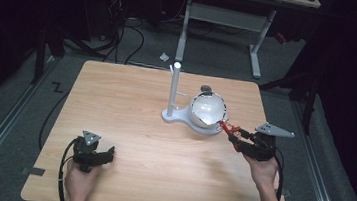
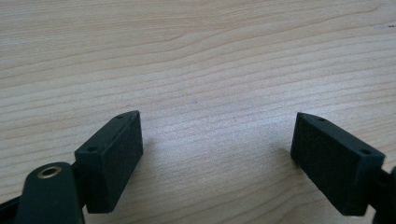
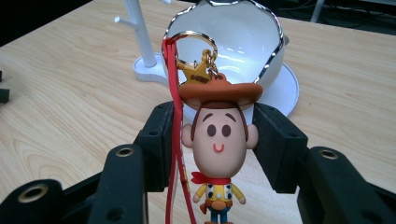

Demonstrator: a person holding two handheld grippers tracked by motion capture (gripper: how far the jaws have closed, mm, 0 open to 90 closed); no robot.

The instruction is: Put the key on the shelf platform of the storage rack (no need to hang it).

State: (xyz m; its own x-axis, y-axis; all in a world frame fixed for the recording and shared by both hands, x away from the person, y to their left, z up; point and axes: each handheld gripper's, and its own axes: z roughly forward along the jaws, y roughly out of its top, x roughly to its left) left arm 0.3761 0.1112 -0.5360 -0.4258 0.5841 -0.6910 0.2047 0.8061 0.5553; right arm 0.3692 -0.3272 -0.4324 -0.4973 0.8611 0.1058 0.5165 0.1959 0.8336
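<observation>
A small cowboy figure keychain point(image 3: 218, 144) with a brown hat, a gold ring and a red strap sits between the jaws of my right gripper point(image 3: 212, 140), which is shut on its head. In the high view the right gripper point(image 1: 227, 129) holds the keychain point(image 1: 226, 128) just at the right rim of a white egg-shaped bowl point(image 1: 206, 110). That bowl point(image 3: 233, 32) has a jagged silver edge and rests on a white stand. A white post point(image 1: 173, 91) with short pegs rises from the stand's left part. My left gripper point(image 1: 106, 154) rests open on the table point(image 1: 131, 100) at the near left, nothing between its jaws point(image 2: 217, 154).
The wooden table point(image 2: 196, 56) is bare around the left gripper. Behind it stand a white desk frame point(image 1: 225, 20) and cables on a grey floor. The stand base point(image 3: 289, 88) spreads beneath the bowl.
</observation>
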